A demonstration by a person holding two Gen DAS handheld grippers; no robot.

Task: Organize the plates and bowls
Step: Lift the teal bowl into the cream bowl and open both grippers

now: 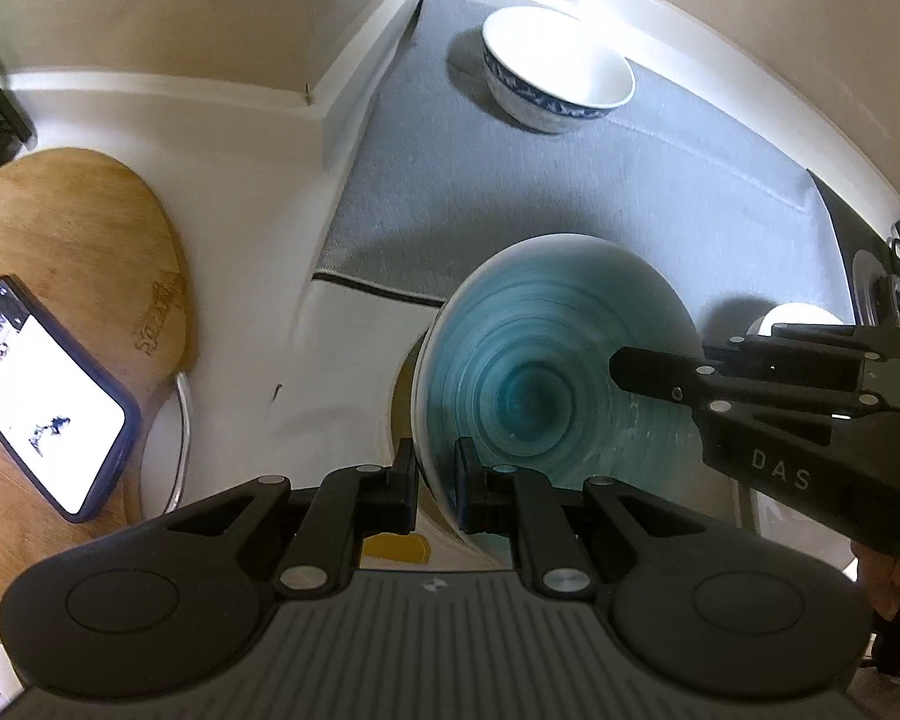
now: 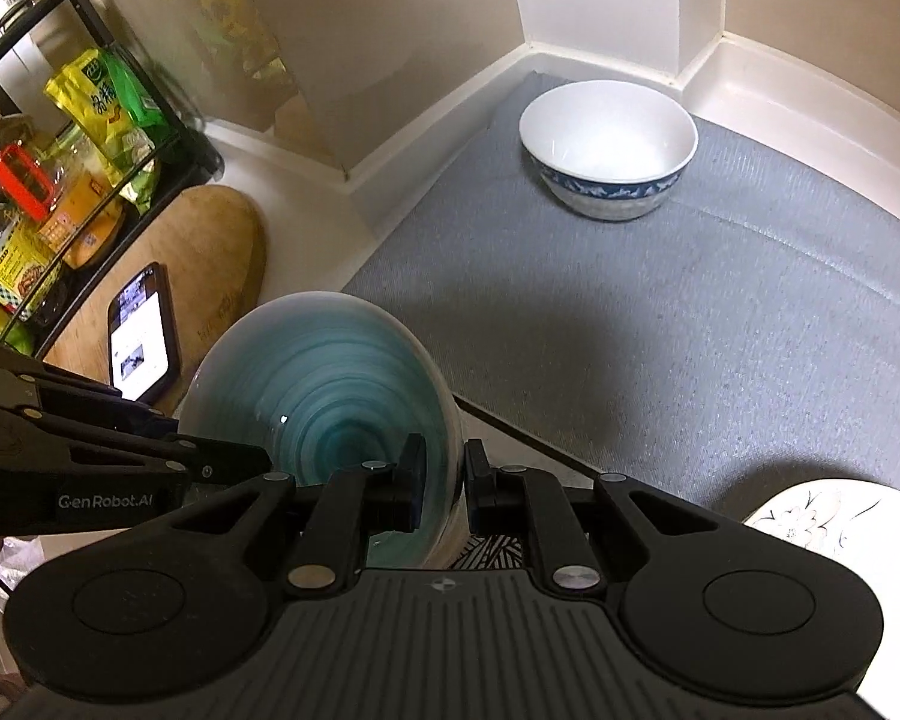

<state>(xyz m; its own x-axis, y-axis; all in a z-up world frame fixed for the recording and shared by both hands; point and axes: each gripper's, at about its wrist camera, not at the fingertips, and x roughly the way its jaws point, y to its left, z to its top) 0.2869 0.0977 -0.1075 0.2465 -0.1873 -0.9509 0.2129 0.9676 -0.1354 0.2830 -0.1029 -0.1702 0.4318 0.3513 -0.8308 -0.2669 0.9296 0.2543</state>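
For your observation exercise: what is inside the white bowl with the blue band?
The white bowl on the grey mat looks empty: bare white inside, though its near inner wall is hidden by the rim.

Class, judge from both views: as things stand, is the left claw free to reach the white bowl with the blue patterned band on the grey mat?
Probably not: the left claw is shut on the teal-glazed bowl's rim.

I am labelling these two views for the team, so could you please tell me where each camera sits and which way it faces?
Left wrist: sits on the left tongs, looking steeply down at the teal bowl they clamp by its rim; the right tongs enter from the right.
Right wrist: sits on the right tongs, looking down at the same teal bowl; the left tongs enter from the left.
Shared: teal bowl, blue-and-white bowl, grey mat, phone.
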